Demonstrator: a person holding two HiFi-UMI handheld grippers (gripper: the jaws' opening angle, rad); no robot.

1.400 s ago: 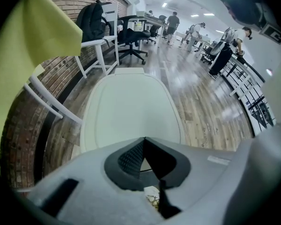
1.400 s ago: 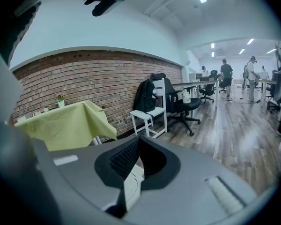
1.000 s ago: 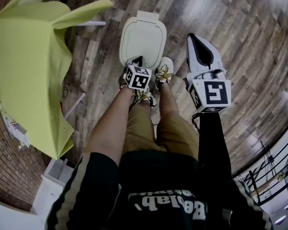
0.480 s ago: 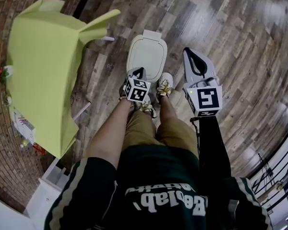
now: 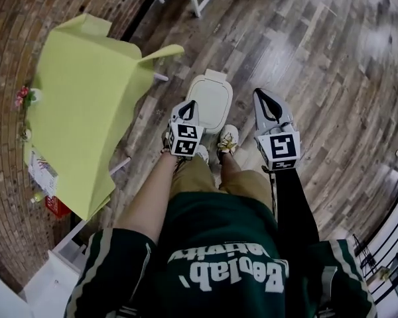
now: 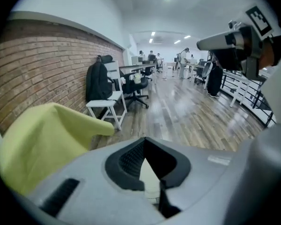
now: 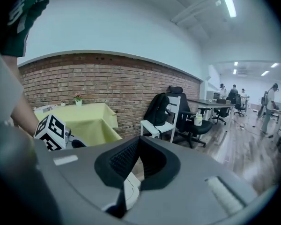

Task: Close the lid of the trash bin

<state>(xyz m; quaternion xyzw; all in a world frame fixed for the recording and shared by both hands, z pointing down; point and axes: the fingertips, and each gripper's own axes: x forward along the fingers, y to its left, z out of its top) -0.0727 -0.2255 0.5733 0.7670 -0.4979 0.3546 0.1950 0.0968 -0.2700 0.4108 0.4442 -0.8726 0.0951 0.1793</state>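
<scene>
The left hand-held gripper (image 5: 188, 108) is clenched and empty, and in the head view it overlaps the near left edge of the white trash bin (image 5: 213, 101), whose lid lies flat down. The right hand-held gripper (image 5: 265, 98), also clenched on nothing, hangs just right of the bin above the wooden floor (image 5: 318, 78), ahead of the person's shoes (image 5: 227, 140)

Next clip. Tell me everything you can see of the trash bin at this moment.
The trash bin is small and white, plastic by its look, seen from above: a rounded rectangular lid with a raised rim and a tab at its far edge. The lid looks shut and flat. It stands on the wooden floor just ahead of the person's shoes, beside a yellow-green tablecloth. The left gripper overlaps its near left edge; contact cannot be told.
</scene>
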